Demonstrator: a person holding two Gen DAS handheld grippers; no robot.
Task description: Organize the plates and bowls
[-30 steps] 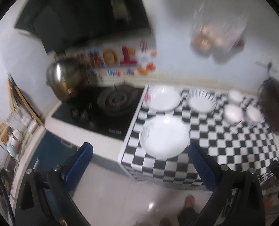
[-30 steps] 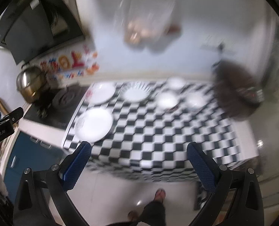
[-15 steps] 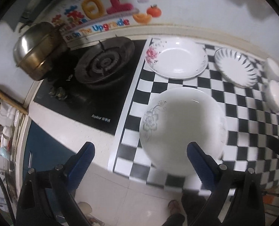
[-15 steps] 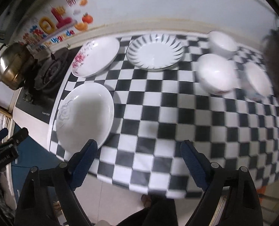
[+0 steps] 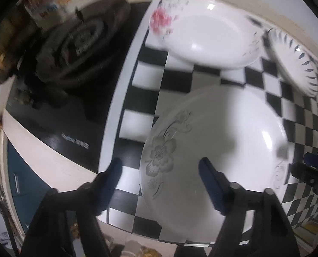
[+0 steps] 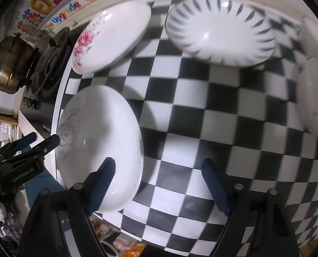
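Observation:
A large white plate with a grey flower lies at the near left corner of the checkered counter; it also shows in the right wrist view. My left gripper is open and straddles its left rim. My right gripper is open and straddles its right rim. A pink-flower plate and a blue-striped plate lie behind. A white bowl sits at the right.
A black gas stove with a burner lies left of the counter. A brass-coloured pot stands at its back. A wall with colourful lettering rises behind. The counter's front edge drops to the floor.
Both grippers have dropped from high above the floor down to the counter and closed in on the grey-flower plate, one on each side. The plates have not moved.

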